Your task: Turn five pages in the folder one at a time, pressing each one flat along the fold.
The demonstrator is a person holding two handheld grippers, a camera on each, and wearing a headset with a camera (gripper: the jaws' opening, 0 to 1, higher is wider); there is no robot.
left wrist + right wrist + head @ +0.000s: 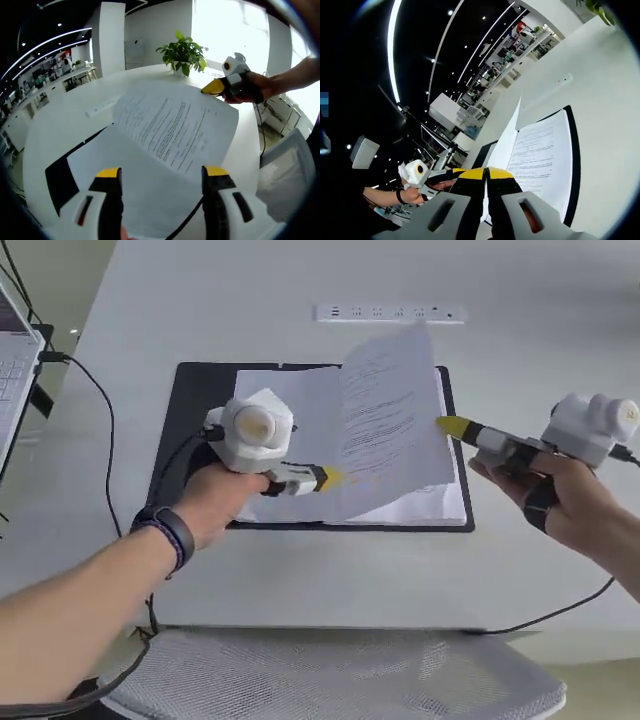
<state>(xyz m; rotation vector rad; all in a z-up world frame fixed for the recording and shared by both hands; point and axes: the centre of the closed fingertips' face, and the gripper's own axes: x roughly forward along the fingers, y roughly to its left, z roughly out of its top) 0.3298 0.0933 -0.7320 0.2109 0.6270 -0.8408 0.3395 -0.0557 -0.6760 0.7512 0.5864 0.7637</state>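
**A:** Which step are you doing?

**B:** Turning one page, I judge. The flat black folder (190,440) is lying open on the white surface (300,580) at my twelve o'clock. One printed white paper page (385,410) is standing up from the fold, leaning toward one o'clock.

**A:** What is holding it?

**B:** My right hand-held gripper (455,427), jaws pressed together, is pinching the page's free edge at the folder's three o'clock side. My left hand-held gripper (162,172) is waiting over the sheets near the folder's six o'clock edge, jaws spread wide and gripping nothing. I cannot tell whether it is touching them.

**A:** And the next move?

**B:** I am thinking the page needs carrying over toward nine o'clock and laying on the left sheets. Then I would be releasing it and pressing along the fold. The sheet is bowing, so a slow arc should be guarding against a crease.
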